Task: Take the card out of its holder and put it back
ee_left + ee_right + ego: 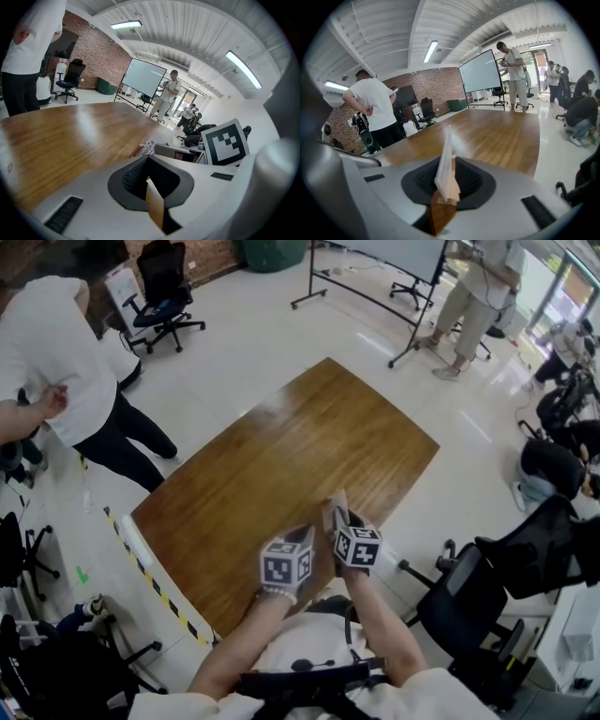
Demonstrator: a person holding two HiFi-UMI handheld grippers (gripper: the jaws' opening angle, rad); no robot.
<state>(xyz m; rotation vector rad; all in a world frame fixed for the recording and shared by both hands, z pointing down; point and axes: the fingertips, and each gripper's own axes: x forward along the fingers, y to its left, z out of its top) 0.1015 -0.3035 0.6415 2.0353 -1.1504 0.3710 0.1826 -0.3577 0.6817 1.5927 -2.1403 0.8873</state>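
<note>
A thin white card (446, 161) with a tan layer against it stands edge-on between the pads of my right gripper (447, 182), which is shut on it. In the head view the card (337, 503) sticks up beyond the right gripper (337, 524), over the near edge of the wooden table (281, 451). My left gripper (302, 538) hovers just to its left. In the left gripper view my left gripper (148, 177) has its pads together with nothing showing between them. That view also shows the card (144, 149) low to the right, in front of the right gripper's marker cube (226, 143).
A person in a white shirt (56, 362) stands left of the table, another (478, 296) by the whiteboard stand (375, 277) at the back. Black office chairs (478, 601) crowd the right side. Yellow-black tape (155, 582) runs along the floor at the table's left.
</note>
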